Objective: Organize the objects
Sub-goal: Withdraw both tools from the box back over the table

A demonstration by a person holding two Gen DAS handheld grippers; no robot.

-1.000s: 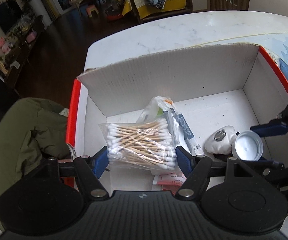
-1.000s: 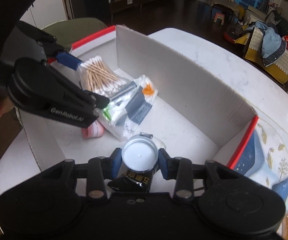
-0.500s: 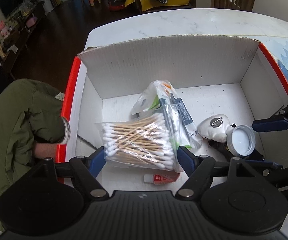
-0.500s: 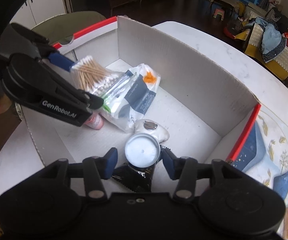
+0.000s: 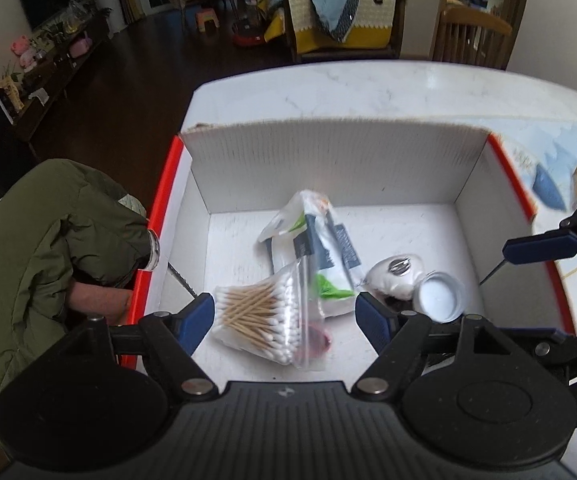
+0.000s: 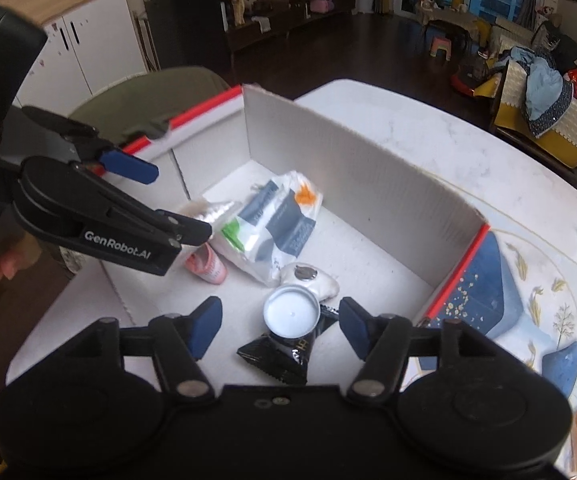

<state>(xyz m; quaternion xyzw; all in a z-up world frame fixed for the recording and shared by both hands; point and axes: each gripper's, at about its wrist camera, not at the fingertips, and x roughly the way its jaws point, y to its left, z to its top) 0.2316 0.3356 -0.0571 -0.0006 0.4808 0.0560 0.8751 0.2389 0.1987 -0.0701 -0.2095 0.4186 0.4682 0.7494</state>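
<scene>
2 grippers: both sit at the bottom of their own views, over a white cardboard box (image 5: 328,164) with red edges.
Left gripper (image 5: 284,316): fingers spread wide, gripping nothing; the bag of cotton swabs (image 5: 264,320) lies on the box floor between them, close to the left blue pad (image 5: 194,320) and clear of the right one.
Right gripper (image 6: 278,326): fingers apart, holding nothing; the white round lid (image 6: 291,311) sits between the pads with a gap on each side.
Black packet (image 6: 284,354): under the lid, lower centre of the right wrist view.
Clear bag of packets (image 5: 316,248): centre of the box floor, its lower end overlapped by the swab bag.
Pink bottle (image 6: 206,266): lying on its side left of centre in the right wrist view, partly behind the left gripper.
White pouch (image 5: 396,274): right of centre, touching the lid's upper edge.
Table (image 5: 368,92): white marble, carrying the box; a patterned blue mat (image 6: 528,280) lies beside the box's right wall.
</scene>
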